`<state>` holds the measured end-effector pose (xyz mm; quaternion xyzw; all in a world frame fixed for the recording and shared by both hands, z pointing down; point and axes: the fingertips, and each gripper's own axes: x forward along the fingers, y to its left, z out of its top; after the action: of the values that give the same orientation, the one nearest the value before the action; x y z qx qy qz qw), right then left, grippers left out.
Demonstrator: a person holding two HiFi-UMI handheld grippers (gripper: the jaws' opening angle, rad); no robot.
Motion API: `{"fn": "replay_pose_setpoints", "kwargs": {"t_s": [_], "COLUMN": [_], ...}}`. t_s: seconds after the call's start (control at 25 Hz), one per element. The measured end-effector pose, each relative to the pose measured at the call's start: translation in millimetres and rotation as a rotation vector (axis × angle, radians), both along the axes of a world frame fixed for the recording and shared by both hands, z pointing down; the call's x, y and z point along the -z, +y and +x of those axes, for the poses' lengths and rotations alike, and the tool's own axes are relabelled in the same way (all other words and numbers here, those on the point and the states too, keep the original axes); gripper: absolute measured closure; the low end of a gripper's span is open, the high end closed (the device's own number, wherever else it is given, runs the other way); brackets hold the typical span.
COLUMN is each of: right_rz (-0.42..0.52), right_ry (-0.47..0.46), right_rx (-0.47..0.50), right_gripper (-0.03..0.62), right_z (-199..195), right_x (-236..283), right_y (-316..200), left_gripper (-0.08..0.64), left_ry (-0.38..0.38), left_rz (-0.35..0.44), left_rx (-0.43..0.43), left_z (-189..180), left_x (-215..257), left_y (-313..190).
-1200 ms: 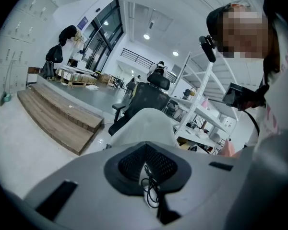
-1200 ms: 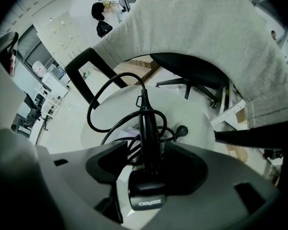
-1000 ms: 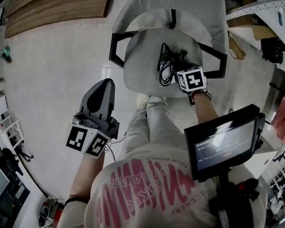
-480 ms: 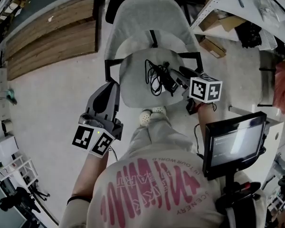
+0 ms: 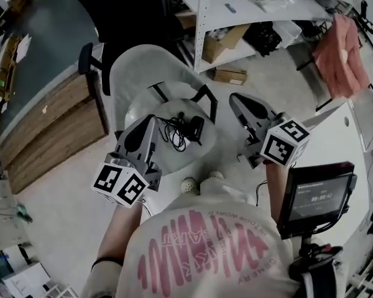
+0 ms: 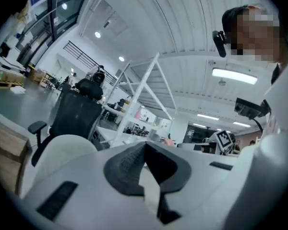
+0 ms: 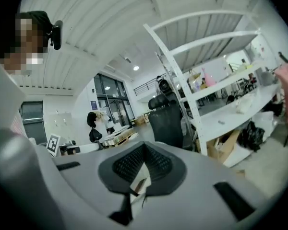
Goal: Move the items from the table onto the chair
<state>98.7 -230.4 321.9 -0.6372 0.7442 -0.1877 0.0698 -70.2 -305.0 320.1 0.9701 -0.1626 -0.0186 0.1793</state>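
Observation:
A tangle of black cable with a small black block (image 5: 181,129) lies on the seat of the light grey chair (image 5: 140,79). My left gripper (image 5: 144,124) hovers over the seat's front left edge, jaws shut and empty; in the left gripper view its jaws (image 6: 145,146) meet with nothing between them. To the right of the chair my right gripper (image 5: 237,100) is apart from the cable, shut on nothing. Its jaws (image 7: 144,146) are closed in the right gripper view. The white table (image 5: 355,123) shows at the right edge.
A white shelving rack (image 5: 202,17) stands behind the chair, with cardboard boxes (image 5: 227,74) under it. A black office chair (image 5: 112,17) is at the back left, a wooden cabinet (image 5: 46,126) to the left. A monitor (image 5: 314,197) sits by my right arm; pink cloth (image 5: 339,48) hangs far right.
My right gripper has pulled back from the cable on the seat, moved right and closed empty. The left gripper has come up beside the seat. The head view has swung toward the shelving.

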Motion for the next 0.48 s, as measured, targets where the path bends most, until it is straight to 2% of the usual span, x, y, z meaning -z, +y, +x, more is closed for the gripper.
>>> {"fn": "replay_pose_setpoints", "kwargs": {"t_s": [0.2, 0.4, 0.48], "right_rz": [0.154, 0.148, 0.137], "right_ry": [0.057, 0.143, 0.140], "right_rx": [-0.176, -0.328, -0.398], "right_gripper": [0.578, 0.578, 0.578], "right_z": [25.3, 54.8, 64.7], "right_x": [62.7, 63.9, 63.3], "right_y": [80.4, 151.2, 189.7], "left_gripper": [0.552, 0.552, 0.552], "left_ry": [0.056, 0.072, 0.067], "left_rz": [0.041, 0.112, 0.128], "left_rx": [-0.237, -0.446, -0.513], "left_z": [67.9, 124.0, 140.6], "left_x": [37.7, 49.4, 51.5], "left_y": [45.4, 109.6, 141.4]}}
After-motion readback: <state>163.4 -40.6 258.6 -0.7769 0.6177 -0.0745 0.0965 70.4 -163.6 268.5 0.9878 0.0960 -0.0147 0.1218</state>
